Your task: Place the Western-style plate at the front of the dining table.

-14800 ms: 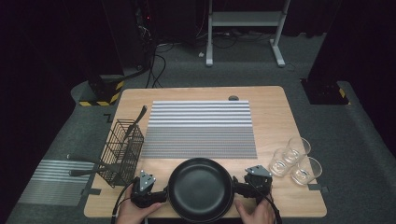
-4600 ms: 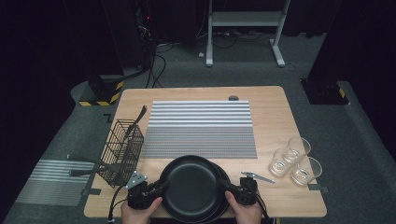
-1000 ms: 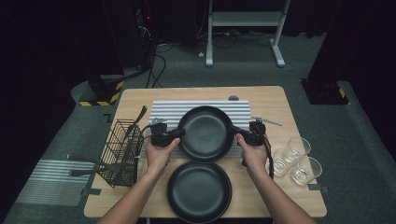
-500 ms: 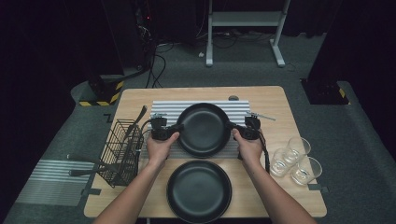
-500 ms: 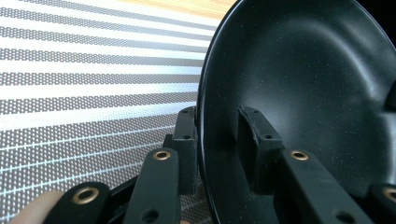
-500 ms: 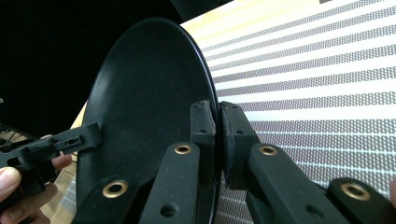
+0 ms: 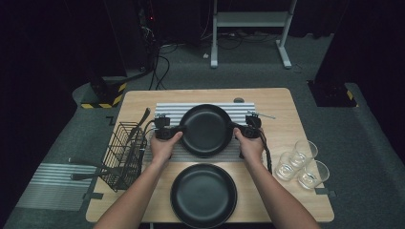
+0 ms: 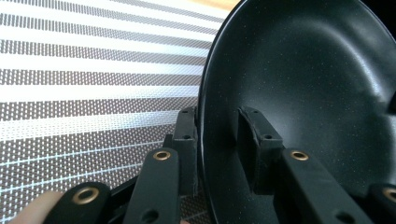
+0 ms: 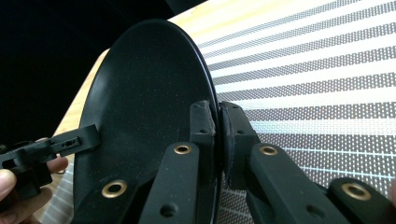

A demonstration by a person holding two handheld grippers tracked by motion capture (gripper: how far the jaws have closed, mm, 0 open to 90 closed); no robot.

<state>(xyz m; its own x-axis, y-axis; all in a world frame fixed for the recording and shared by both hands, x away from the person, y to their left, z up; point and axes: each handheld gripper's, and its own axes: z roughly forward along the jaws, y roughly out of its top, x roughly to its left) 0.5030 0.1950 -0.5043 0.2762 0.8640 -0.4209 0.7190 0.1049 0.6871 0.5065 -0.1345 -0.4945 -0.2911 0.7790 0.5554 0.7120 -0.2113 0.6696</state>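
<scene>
A person holds a black plate between two grippers over the striped placemat at the far middle of the wooden tabletop. The left gripper takes the plate's left rim and the right gripper takes its right rim.

In the left gripper view the plate's rim runs between the two black fingers, one on the underside and one inside the bowl; the underside finger lies against the plate, while a narrow gap shows at the inner one, so the grip looks loose on that side. In the right gripper view the fingers are pinched tight on the thin rim, with the placemat's stripes behind.

A second black plate lies flat on the bare wood at the near edge, just in front of the placemat and apart from the held plate. A black wire basket stands at the left edge of the tabletop. Three clear drinking glasses stand clustered together near the right edge.
</scene>
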